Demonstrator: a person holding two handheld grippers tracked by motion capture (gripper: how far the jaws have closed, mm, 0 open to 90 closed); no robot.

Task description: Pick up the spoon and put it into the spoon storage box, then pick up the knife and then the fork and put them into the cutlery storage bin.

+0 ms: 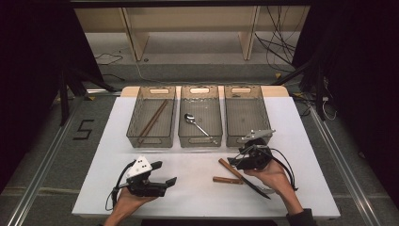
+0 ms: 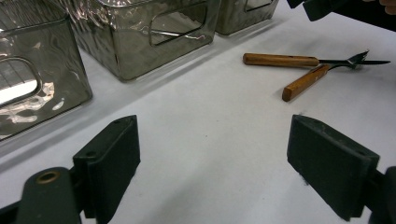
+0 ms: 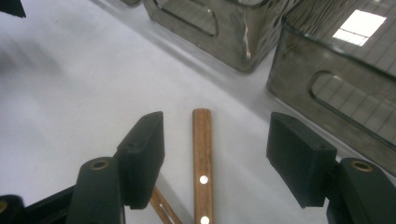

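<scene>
Straddling a wooden knife handle on the worktop with right hand-held gripper wide open, pads not yet touching it.

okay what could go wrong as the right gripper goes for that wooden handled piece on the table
1. The right gripper is open astride one wooden handle, not yet pressing; a second handle lies crossed beneath it by the left jaw, so closing may catch or drag both.
2. The blade points toward the person's right hand and could swing on lifting.
</scene>
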